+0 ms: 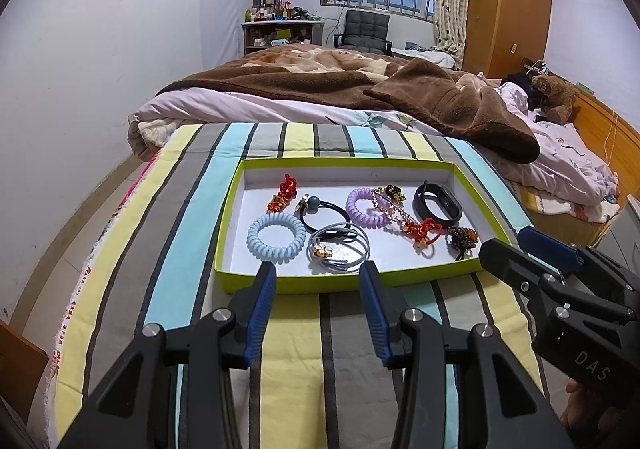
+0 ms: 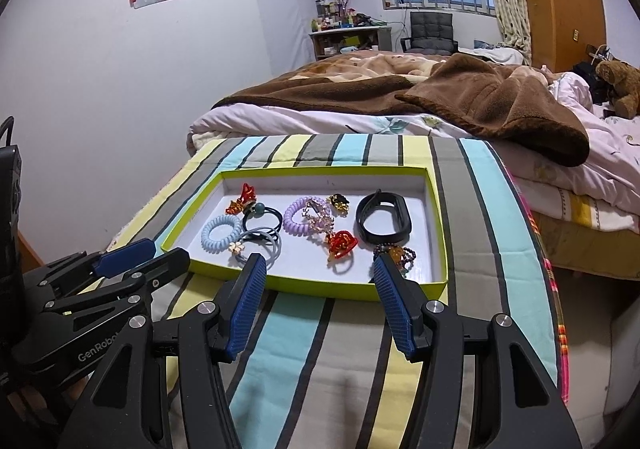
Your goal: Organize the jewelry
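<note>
A shallow lime-green tray (image 1: 256, 285) (image 2: 352, 291) lies on a striped cloth and holds several pieces: a pale blue coil hair tie (image 1: 276, 236) (image 2: 219, 233), a purple coil tie (image 1: 365, 208) (image 2: 303, 218), grey hair ties with a flower charm (image 1: 338, 247) (image 2: 256, 245), a black wristband (image 1: 437, 201) (image 2: 384, 221), red knot ornaments (image 1: 425, 230) (image 2: 341, 243) and a brown bead bracelet (image 1: 463, 239) (image 2: 396, 255). My left gripper (image 1: 318, 273) is open and empty at the tray's near edge. My right gripper (image 2: 318, 263) is open and empty at the near edge too.
The striped cloth (image 1: 304, 361) covers a raised surface at the foot of a bed with a brown blanket (image 1: 452, 101). A teddy bear (image 1: 556, 95) sits at the right. A wardrobe (image 1: 508, 5), chair (image 1: 366, 31) and cluttered shelf (image 1: 276, 29) stand at the far wall.
</note>
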`<state>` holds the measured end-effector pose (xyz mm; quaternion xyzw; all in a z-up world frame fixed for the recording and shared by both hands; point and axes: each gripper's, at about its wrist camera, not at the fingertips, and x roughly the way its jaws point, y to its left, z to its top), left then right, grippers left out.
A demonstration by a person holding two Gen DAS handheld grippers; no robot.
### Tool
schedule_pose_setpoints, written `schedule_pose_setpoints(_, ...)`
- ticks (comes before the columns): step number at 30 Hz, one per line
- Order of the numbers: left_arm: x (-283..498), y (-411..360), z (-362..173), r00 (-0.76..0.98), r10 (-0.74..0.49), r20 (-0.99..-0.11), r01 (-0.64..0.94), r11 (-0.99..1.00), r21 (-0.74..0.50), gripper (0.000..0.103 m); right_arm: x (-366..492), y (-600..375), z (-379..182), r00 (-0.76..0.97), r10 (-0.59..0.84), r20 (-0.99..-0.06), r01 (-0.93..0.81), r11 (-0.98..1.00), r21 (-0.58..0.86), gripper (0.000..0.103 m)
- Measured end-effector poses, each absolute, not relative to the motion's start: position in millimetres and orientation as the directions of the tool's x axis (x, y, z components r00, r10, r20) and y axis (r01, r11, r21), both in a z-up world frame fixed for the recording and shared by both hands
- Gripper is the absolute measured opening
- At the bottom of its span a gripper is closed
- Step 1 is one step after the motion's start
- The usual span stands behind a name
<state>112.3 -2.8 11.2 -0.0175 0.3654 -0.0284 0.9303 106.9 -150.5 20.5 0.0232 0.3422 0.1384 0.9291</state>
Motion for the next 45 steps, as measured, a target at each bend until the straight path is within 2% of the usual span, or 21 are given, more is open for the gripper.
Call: schedule_pose_setpoints(45,108.2,2.0,15.7,0.745,-0.075,-0.662,0.033,0.997,-0.076,0.045,105.0,-149.1,19.4,0.722,0.273,-0.635,-0.243,0.960,0.137,0.057)
